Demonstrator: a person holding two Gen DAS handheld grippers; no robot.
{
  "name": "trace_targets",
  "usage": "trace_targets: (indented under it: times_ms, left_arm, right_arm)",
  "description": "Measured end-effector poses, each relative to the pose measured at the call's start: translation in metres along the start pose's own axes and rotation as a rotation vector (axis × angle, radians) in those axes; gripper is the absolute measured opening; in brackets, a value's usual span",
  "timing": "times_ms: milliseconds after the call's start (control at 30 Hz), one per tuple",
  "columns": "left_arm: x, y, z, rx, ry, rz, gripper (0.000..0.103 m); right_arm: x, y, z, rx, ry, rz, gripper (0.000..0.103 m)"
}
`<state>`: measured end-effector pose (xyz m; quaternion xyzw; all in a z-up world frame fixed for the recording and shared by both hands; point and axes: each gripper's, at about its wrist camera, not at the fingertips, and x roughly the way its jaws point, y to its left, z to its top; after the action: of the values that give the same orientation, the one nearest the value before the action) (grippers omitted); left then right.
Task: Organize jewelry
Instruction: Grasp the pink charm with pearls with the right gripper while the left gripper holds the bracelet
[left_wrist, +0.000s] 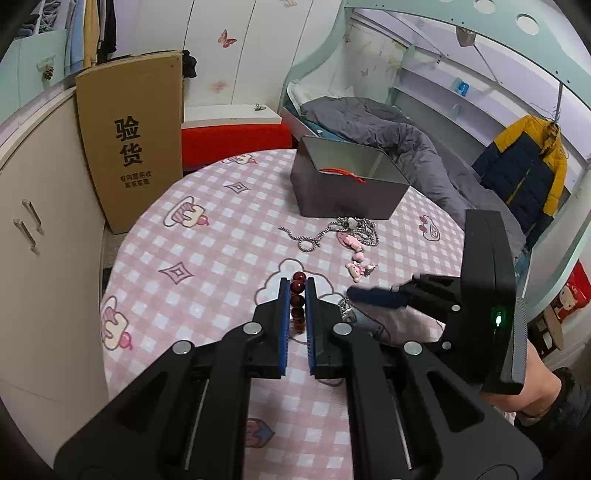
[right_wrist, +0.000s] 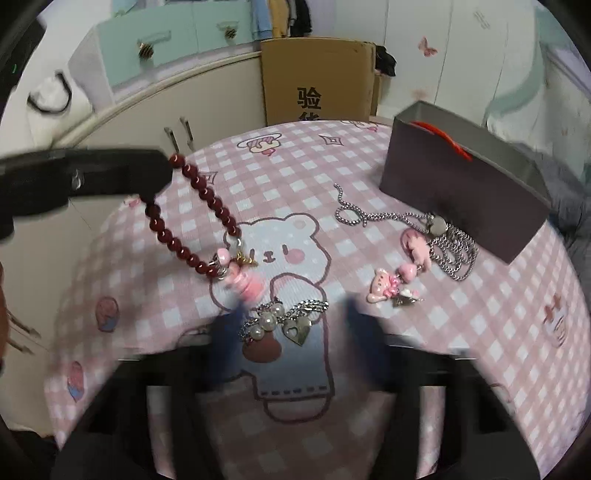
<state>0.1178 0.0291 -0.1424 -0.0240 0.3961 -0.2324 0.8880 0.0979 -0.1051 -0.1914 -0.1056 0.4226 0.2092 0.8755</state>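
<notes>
My left gripper (left_wrist: 297, 291) is shut on a dark red bead bracelet (left_wrist: 298, 295). In the right wrist view the bracelet (right_wrist: 207, 195) hangs from that gripper (right_wrist: 162, 170) in a loop, its pink tassel end touching the cloth. My right gripper (right_wrist: 291, 321) is blurred low over the table. Its blue fingers (right_wrist: 229, 325) stand apart on either side of a pearl-and-heart chain (right_wrist: 280, 321) and do not press on it. The left wrist view shows this gripper (left_wrist: 354, 295) from the side. Further back lie a silver chain (right_wrist: 450, 251), a pink charm (right_wrist: 388, 288) and an open grey box (right_wrist: 461, 192).
The round table has a pink checked cloth (left_wrist: 221, 258). A tall cardboard box (left_wrist: 133, 147) leans behind it, by a cream cabinet (left_wrist: 44, 258). A bed with a grey duvet (left_wrist: 406, 140) lies beyond the grey box (left_wrist: 351, 188). A person's leg (left_wrist: 535, 391) is at the right edge.
</notes>
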Motion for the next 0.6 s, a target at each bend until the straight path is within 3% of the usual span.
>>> trace_targets:
  times_ms: [267, 333, 367, 433, 500, 600]
  left_arm:
    - [-0.011, 0.003, 0.007, 0.011, -0.025, -0.003, 0.008]
    - [-0.011, 0.002, 0.007, 0.017, -0.026, -0.007, 0.008]
    - [-0.011, 0.002, 0.006, 0.020, -0.025, -0.008, 0.008]
    - [-0.009, 0.003, 0.005, 0.022, -0.019, -0.006, 0.008]
    - [-0.007, 0.003, 0.002, 0.019, -0.009, -0.003, 0.008]
    - [-0.004, 0.006, -0.001, 0.014, 0.003, -0.001, 0.008]
  right_arm:
    - [-0.020, -0.025, -0.015, 0.109, -0.023, 0.068, 0.008]
    - [-0.022, -0.024, -0.012, 0.113, -0.011, 0.095, 0.012]
    - [-0.024, -0.021, -0.009, 0.104, -0.010, 0.095, 0.020]
    - [-0.028, -0.006, -0.001, 0.043, -0.054, 0.118, 0.069]
    - [-0.027, 0.012, 0.005, -0.028, -0.083, 0.165, 0.067]
    - [-0.005, 0.028, 0.017, -0.084, -0.044, 0.174, 0.050]
